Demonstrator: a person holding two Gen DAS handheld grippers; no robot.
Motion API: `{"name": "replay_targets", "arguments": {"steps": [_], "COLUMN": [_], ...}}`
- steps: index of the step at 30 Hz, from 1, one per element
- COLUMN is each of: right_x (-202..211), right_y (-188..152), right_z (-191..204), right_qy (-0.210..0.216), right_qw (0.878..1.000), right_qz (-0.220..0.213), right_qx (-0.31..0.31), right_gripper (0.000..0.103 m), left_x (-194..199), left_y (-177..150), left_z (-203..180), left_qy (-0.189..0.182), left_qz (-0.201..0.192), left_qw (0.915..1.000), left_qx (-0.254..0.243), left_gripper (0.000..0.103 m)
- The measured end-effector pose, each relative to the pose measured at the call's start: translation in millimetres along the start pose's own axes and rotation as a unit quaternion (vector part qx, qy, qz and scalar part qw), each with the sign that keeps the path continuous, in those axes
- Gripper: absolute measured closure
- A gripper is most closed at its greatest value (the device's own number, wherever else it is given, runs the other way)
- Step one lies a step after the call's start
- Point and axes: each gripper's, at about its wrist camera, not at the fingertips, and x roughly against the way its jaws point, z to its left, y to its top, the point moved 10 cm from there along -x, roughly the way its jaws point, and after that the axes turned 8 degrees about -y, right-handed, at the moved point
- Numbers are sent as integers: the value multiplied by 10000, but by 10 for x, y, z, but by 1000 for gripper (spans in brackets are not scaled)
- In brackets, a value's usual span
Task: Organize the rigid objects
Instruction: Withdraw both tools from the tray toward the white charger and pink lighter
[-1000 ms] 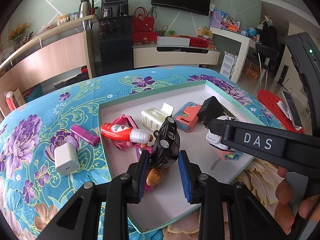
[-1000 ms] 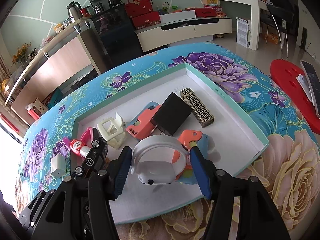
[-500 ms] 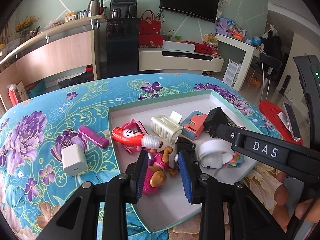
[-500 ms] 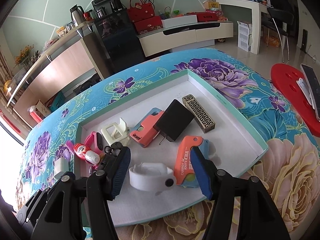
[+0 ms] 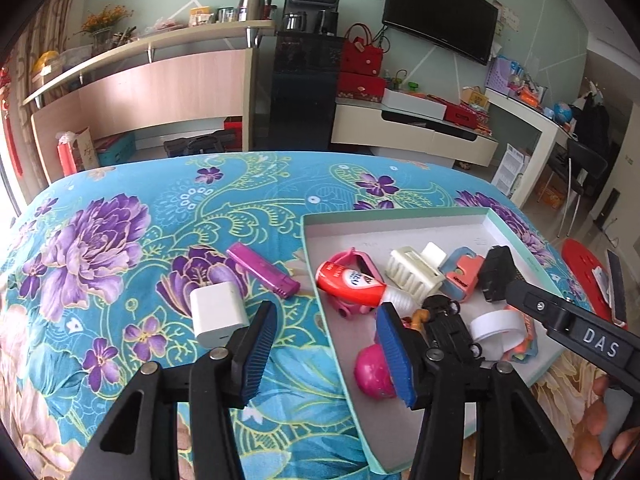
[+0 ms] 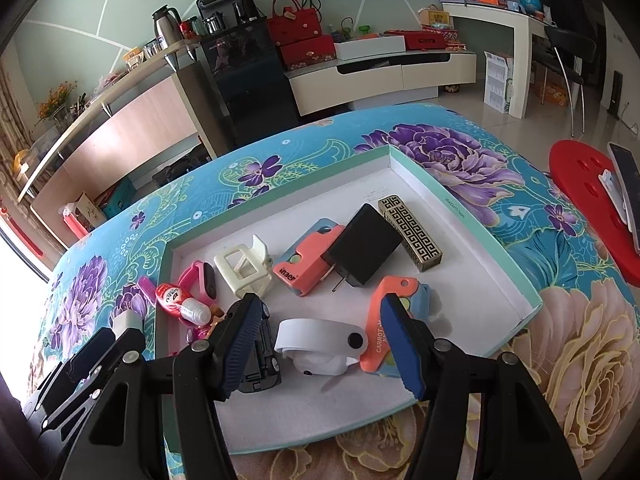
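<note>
Where floral cloth (image 5: 120, 240) spreads, tray (image 6: 460, 208) sits; TV (image 5: 440, 24) behind.

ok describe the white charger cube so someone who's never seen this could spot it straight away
Start at the shallow teal-rimmed box on the flowered blue tablecloth. Outside its left wall, on the cloth, lie two items: a purple lighter and, nearer the camera, the white charger cube. It is the only plain white squarish block outside the box.

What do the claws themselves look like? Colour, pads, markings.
Both claws, left and right, are matte black plastic with silver pivot pins and two fingers faced with ribbed blue pads. The right one's side bears white "DAS" lettering. No cables or sleeves show; bare fingertips grip its handle.
</note>
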Motion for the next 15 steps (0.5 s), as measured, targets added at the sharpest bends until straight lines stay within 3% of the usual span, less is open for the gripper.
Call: {"name": "replay_targets", "arguments": {"steps": [10,15], "right_x": [72,85], "right_y": [-38,-82], "right_z": [518,719], "right_qy": [368,479], "right_qw": [9978,9958], "right_qz": [-92,-95], "right_qx": [552,768], "right_gripper": [40,40], "left_x": [51,119], "left_y": [-22,-41], "left_z": [630,908], "left_qy": [653,1171], "left_qz": [-3,-23], "left_qw": [9939,9870], "left_qx": [891,1098], "left_gripper": [4,1]}}
